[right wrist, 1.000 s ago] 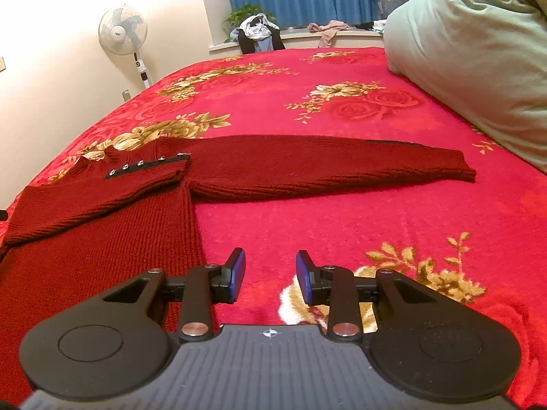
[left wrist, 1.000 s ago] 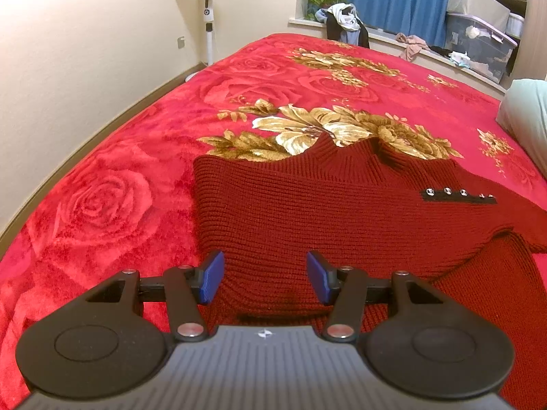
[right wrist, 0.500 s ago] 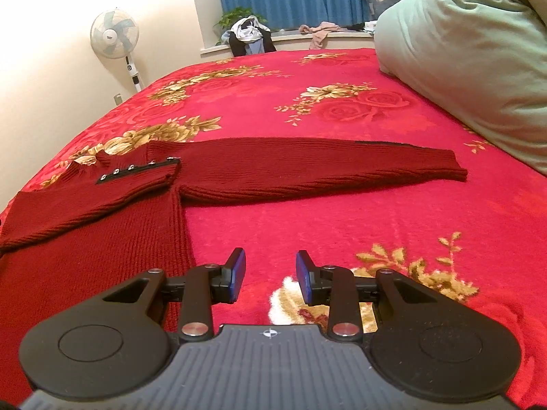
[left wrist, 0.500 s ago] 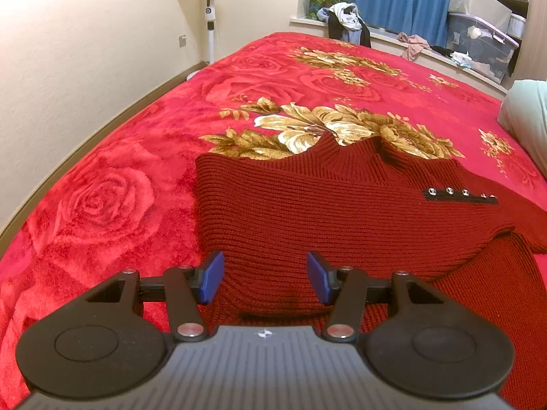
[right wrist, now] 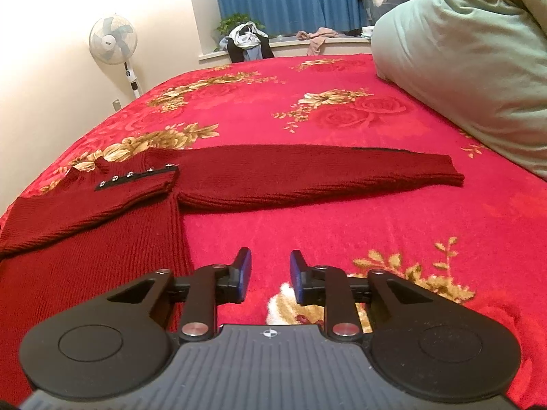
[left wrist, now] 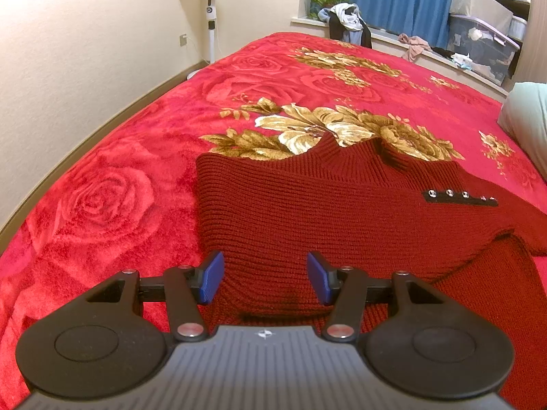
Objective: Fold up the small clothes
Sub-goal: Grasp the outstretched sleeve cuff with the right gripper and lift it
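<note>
Clearly the dark red knitted sweater (left wrist: pixel 342 212) lies flat on the red flowered bedspread (left wrist: pixel 102 205), collar toward the far end, one sleeve already folded across the chest and the other sleeve (right wrist: pixel 318 174) stretched out sideways toward the pale green pillow (right wrist: pixel 471 54). It looks thick, soft and limp (a chunky rib knit), so it should drape and sag when lifted rather than keep its shape; the cuff end of the outstretched sleeve or the hem corners seem the best places to pinch.

Over the near part of the body hangs the left gripper (left wrist: pixel 265 278), jaws well apart, with knit showing between them but nothing pinched. Beside the sweater's edge, the right gripper (right wrist: pixel 270 273) sits over bare bedspread; its jaws are closing, a narrow gap left, with nothing between them.
</note>
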`<control>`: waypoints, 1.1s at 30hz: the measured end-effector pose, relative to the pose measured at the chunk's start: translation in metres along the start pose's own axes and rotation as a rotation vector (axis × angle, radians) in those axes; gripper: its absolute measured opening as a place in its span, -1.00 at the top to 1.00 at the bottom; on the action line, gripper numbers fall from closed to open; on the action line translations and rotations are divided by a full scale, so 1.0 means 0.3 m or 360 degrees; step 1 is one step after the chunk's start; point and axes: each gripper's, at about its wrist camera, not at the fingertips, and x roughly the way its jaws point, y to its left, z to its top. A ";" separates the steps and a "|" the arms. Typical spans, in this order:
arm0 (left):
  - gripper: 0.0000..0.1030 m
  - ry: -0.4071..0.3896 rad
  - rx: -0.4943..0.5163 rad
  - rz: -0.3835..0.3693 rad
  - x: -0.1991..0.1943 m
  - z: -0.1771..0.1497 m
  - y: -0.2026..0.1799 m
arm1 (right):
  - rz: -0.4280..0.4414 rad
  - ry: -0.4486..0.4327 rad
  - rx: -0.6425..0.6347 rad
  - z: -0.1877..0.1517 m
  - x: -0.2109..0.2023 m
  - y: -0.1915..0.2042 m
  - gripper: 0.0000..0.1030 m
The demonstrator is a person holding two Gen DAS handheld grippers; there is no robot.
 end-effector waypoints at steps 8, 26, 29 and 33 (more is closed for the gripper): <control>-0.15 -0.0007 -0.0028 -0.0022 -0.008 0.007 0.010 | 0.0144 -0.0039 0.0262 0.073 0.025 -0.081 0.27; -0.16 -0.0009 -0.0077 -0.0060 -0.024 0.017 0.064 | -0.0219 0.0019 0.1165 0.198 0.518 -0.353 0.49; -0.16 -0.0014 -0.0099 -0.0077 -0.035 0.023 0.083 | -0.0360 0.0009 0.1211 0.224 0.527 -0.362 0.75; -0.16 -0.0034 -0.0122 -0.0092 -0.056 0.028 0.104 | -0.0545 -0.0128 0.0894 0.343 0.514 -0.224 0.78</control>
